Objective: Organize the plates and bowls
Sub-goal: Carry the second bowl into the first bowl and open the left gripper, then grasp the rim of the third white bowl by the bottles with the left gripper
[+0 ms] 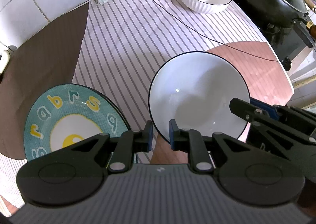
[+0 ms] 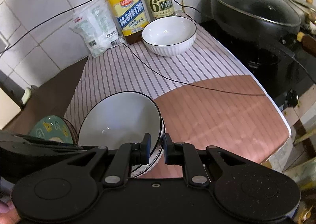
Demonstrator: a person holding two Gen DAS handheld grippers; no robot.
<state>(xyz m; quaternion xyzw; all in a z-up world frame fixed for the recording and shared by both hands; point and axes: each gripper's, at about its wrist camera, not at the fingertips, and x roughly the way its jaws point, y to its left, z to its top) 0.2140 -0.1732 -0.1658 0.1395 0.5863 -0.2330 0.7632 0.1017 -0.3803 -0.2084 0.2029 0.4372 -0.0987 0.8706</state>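
On the near part of the counter (image 1: 126, 32), which is covered by a cloth of white and purple stripes, a white ceramic bowl with a thin dark rim (image 1: 197, 93) sits tilted, held at two sides of its rim. The left gripper (image 1: 161, 135) has its blue-padded fingers narrowly set on the near left edge of this bowl, the rim running between the pads; whether the pads press on it is hard to tell, since a small gap shows on the left. The right gripper (image 2: 157, 150) is nearly closed on the bowl's near right rim, one pad inside the wall and one outside on the ribbed surface. In the left wrist view the right gripper reaches in from the right, its finger lying over the rim.

Just left of the bowl lies a teal round plate printed with yellow and white letters and a fried-egg picture (image 1: 69, 117), resting on a brown mat (image 1: 45, 50).

At the far end of the counter stands a second white ribbed bowl with a dark rim (image 2: 168, 35), upright and well apart from the held one. Behind it are two sauce bottles with yellow labels (image 2: 126, 6) and a white plastic bag (image 2: 94, 28) against the tiled wall. A thin black cable (image 2: 177, 80) crosses the cloth. To the right a black lidded wok (image 2: 254, 8) sits on a stove.
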